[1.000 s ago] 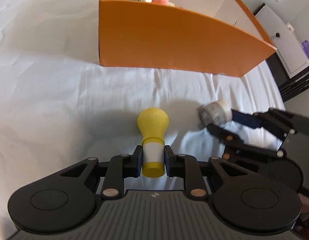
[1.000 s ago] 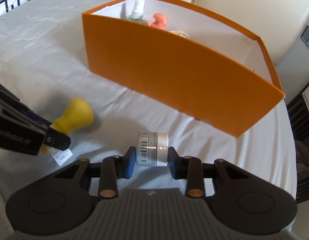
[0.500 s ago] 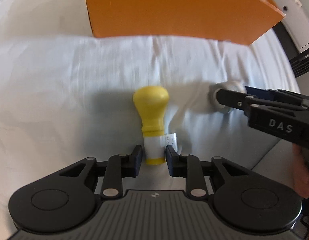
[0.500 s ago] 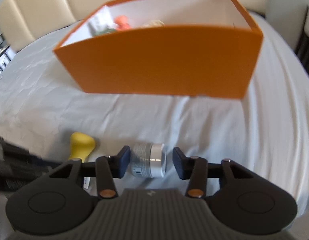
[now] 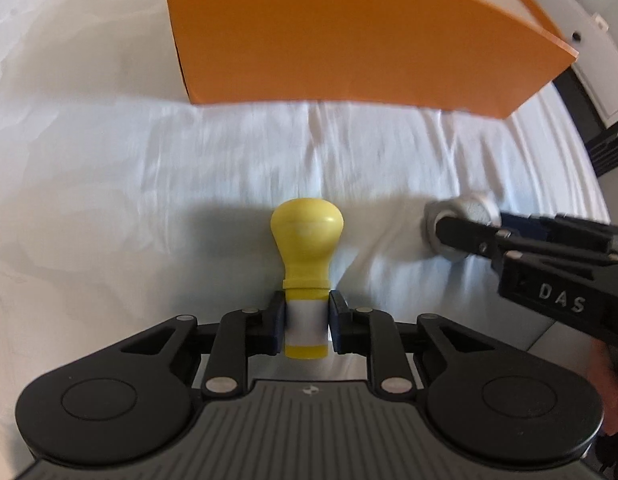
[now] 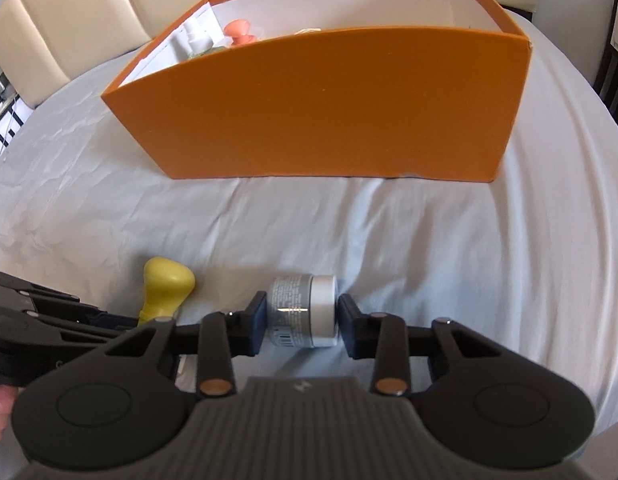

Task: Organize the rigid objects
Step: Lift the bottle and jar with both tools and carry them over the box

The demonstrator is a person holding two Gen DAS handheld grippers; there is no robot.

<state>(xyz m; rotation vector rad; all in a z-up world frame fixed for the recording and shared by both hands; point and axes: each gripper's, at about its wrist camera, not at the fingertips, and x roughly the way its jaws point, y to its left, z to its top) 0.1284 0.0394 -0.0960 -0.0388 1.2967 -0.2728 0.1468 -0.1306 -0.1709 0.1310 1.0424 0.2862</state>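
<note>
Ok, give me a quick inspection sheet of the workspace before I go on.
Surface: wrinkled white cloth, both loose things lying on it.
Job's things: yellow bulb-shaped plastic bottle; grey jar with white lid, on its side; orange cardboard box holding a white spray bottle and a coral pump top.
Clutter: nothing seen.
Grippers: left hand-held gripper closing on the yellow bottle's neck; right hand-held gripper closing across the jar's ends.
Cables: nothing seen.
Surroundings: cream padded chair backs behind the box.
</note>
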